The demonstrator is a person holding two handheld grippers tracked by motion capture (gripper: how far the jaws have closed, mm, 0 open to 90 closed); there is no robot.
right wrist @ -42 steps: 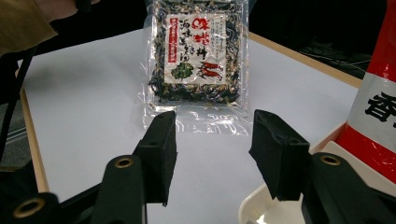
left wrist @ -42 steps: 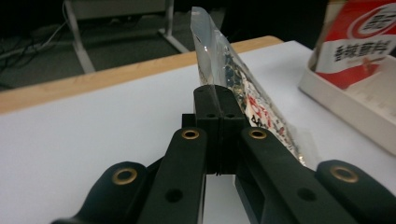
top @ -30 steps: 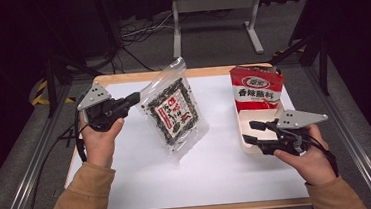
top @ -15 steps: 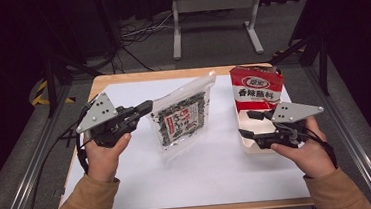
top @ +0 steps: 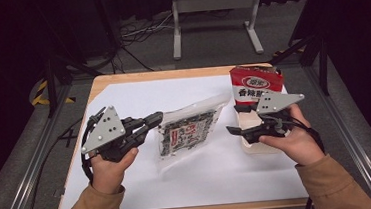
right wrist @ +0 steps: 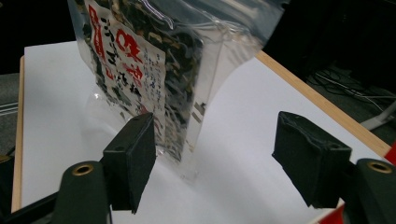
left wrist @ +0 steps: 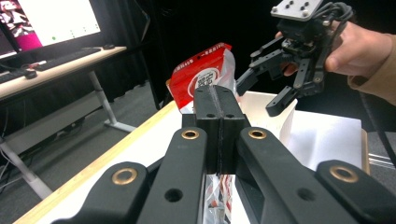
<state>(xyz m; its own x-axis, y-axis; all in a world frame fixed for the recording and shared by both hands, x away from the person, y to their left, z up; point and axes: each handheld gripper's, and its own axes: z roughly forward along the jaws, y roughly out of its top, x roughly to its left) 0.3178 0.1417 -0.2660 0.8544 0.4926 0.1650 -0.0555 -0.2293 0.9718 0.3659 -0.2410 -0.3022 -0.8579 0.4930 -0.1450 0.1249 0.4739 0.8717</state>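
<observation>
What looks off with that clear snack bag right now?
The clear bag hangs tilted off the table, pinched at one edge by the left gripper. The right gripper has just opened, its pads clear of the bag.

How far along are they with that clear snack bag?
Done: the left gripper has its jaws shut on the clear bag's edge and holds it up off the table. In hand: the right gripper, jaws just opened wide with nothing between them, faces the bag. Left: the bag isn't in the white tray by the red pouch yet, probably its destination.
</observation>
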